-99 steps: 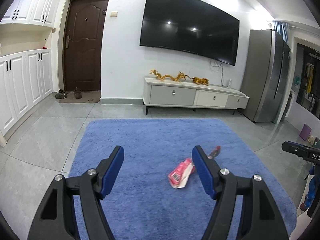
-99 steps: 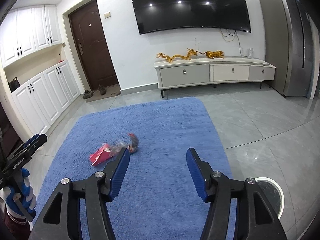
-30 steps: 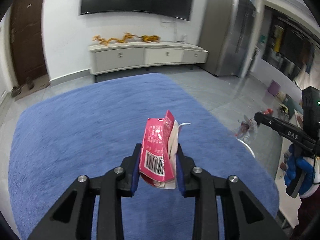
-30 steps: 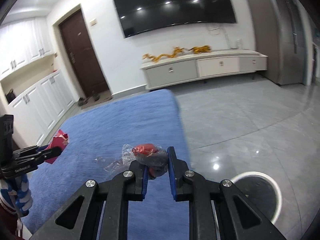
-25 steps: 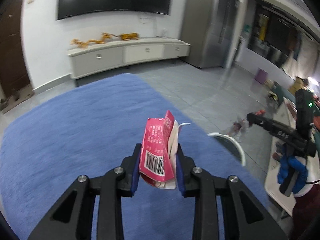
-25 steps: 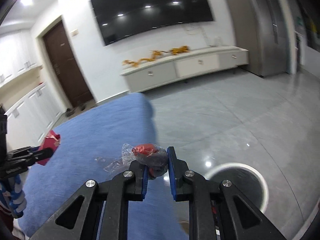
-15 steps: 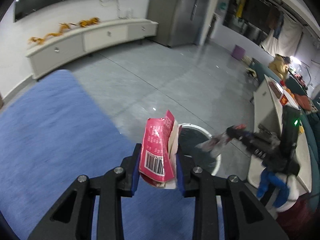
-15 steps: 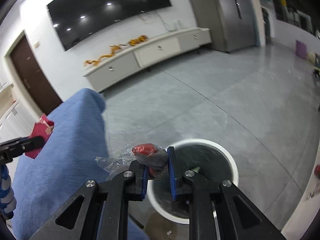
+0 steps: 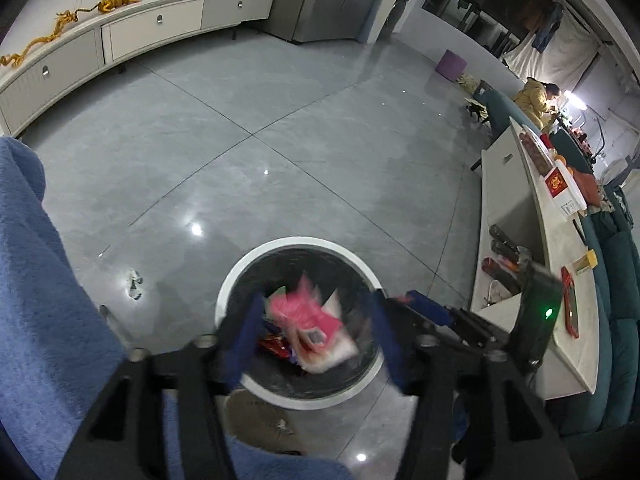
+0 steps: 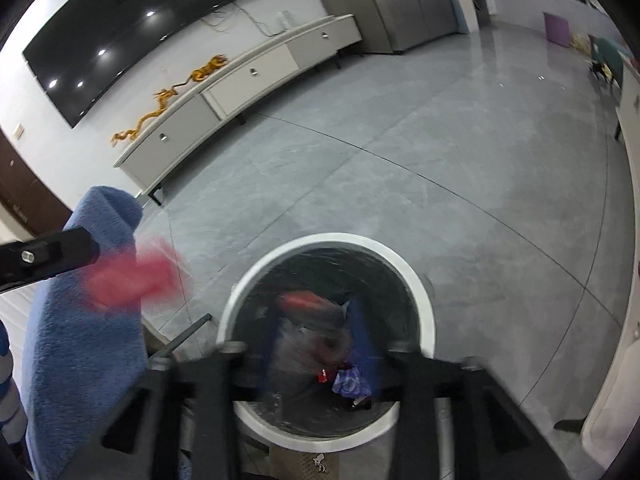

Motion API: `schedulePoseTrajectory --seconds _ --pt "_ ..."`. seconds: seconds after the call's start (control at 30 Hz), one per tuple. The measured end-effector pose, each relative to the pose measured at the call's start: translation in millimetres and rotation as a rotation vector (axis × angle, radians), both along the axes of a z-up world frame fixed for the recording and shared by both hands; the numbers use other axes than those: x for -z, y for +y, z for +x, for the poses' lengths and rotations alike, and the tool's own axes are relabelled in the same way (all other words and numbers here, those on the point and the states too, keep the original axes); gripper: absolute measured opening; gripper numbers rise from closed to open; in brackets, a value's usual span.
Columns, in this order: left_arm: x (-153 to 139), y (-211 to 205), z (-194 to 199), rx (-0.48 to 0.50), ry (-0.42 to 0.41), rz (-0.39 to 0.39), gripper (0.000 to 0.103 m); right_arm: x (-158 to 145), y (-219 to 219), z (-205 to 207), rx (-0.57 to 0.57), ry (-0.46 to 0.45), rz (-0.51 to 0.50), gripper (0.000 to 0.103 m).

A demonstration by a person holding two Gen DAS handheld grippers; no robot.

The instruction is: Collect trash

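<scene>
A white-rimmed bin (image 9: pixel 296 242) with a black liner stands on the grey floor, with some trash inside. My left gripper (image 9: pixel 316 330) hangs over it, jaws opening. The pink wrapper (image 9: pixel 308 320) is blurred and loose between the fingers, touching neither pad. My right gripper (image 10: pixel 318 344) is above the same bin (image 10: pixel 332 238), jaws also opening. The clear plastic wrapper with a red lump (image 10: pixel 310 308) slips free between its fingers. The right wrist view shows the left gripper (image 10: pixel 48 256) at far left with the pink wrapper (image 10: pixel 132 276) a blur beside it.
The blue rug (image 9: pixel 48 300) lies left of the bin. A small scrap (image 9: pixel 134 284) sits on the floor by it. A white low table (image 9: pixel 516 208) with clutter stands at right. The TV cabinet (image 9: pixel 140 28) runs along the far wall.
Both grippers swung from over the rug to above the bin and tilted down. Their jaws, shut on the two wrappers before, have parted, and both wrappers are coming loose.
</scene>
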State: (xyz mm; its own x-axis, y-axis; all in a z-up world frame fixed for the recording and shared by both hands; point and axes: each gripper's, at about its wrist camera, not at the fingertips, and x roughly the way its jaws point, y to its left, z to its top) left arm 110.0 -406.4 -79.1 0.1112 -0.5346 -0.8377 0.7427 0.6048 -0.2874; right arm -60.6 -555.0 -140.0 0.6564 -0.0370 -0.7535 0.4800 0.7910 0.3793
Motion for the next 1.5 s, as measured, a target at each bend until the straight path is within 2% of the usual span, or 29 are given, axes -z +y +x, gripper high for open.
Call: schedulePoseTrajectory --seconds 0.23,0.4,0.6,0.77,0.97,1.13,1.3,1.5 --pt "-1.2 1.4 -6.5 -0.018 -0.018 0.019 0.061 2.7 -1.9 -6.4 0.028 0.010 0.019 0.048" --pt "-14.8 36.2 -7.4 -0.065 -0.061 0.003 0.061 -14.5 13.2 -8.3 0.015 0.008 -0.028 0.049" --pt "-42.2 95.5 -15.7 -0.151 -0.168 -0.013 0.061 -51.5 54.3 -5.5 -0.050 -0.010 -0.129 0.053" --pt "-65.7 162.6 -24.0 -0.256 -0.272 -0.022 0.062 -88.3 101.9 0.8 -0.135 -0.061 -0.198 0.057" --pt "-89.4 247.9 -33.9 -0.417 -0.385 -0.015 0.063 -132.0 166.2 10.1 -0.254 -0.135 -0.277 0.065" --pt "-109.3 313.4 -45.2 -0.566 -0.476 -0.020 0.063 -156.6 207.1 19.2 -0.324 -0.183 -0.325 0.070" --pt "-123.1 350.6 -53.8 -0.658 -0.552 -0.005 0.065 -170.2 241.7 25.8 -0.374 -0.203 -0.386 0.075" --pt "-130.9 372.8 -65.2 -0.691 -0.575 -0.020 0.070 -179.3 266.4 28.1 -0.381 -0.223 -0.441 0.078"
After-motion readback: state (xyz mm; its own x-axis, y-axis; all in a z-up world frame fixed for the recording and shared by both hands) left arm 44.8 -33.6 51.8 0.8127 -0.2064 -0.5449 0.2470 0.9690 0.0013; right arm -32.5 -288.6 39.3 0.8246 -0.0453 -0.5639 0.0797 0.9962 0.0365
